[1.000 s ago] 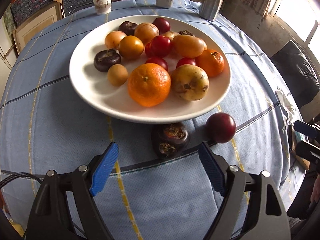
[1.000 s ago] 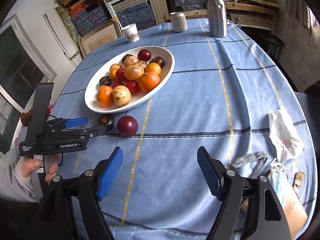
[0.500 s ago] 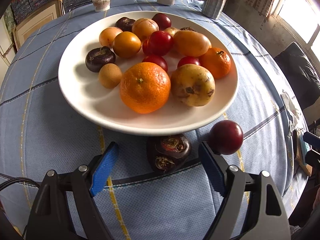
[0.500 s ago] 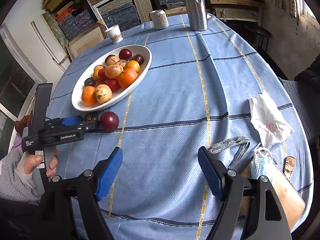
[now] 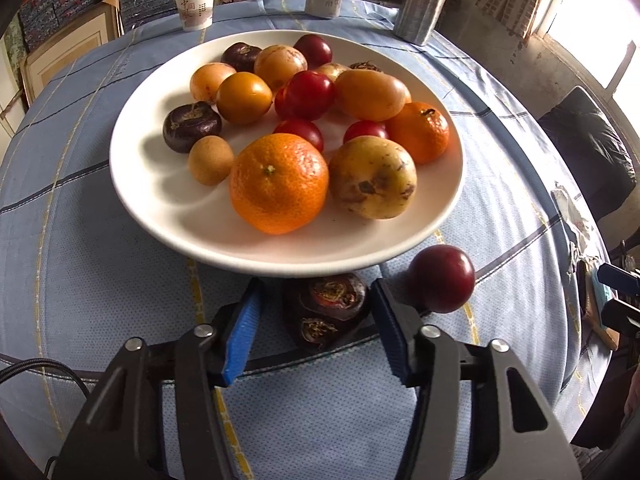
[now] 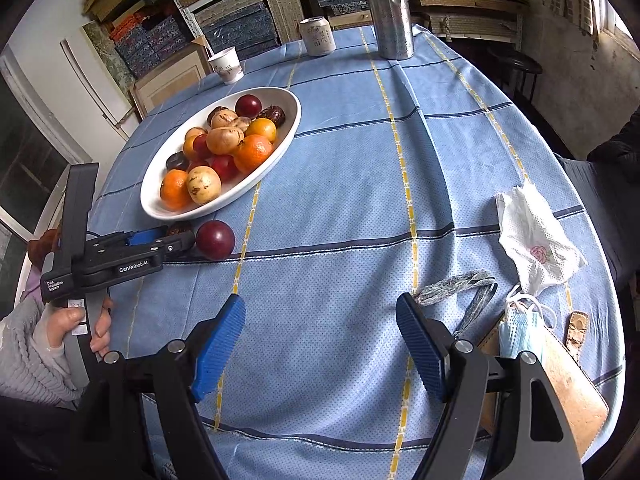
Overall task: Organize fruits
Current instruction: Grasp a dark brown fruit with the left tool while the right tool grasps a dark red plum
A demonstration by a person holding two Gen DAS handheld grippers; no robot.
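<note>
two oranges, one plate, one cup

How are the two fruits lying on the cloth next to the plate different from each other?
The dark brown fruit is wrinkly and lumpy with rough patches; the red plum is smooth, round and shiny. The dark brown fruit sits between the left gripper's blue pads; the red plum lies outside them, to the right. Both rest on the blue tablecloth just off the white plate.

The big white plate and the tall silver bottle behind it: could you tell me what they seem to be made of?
The big white plate looks like glazed ceramic: smooth, with soft glossy highlights. The tall silver bottle looks like brushed metal, perhaps steel or aluminium, given its dull grey sheen.
</note>
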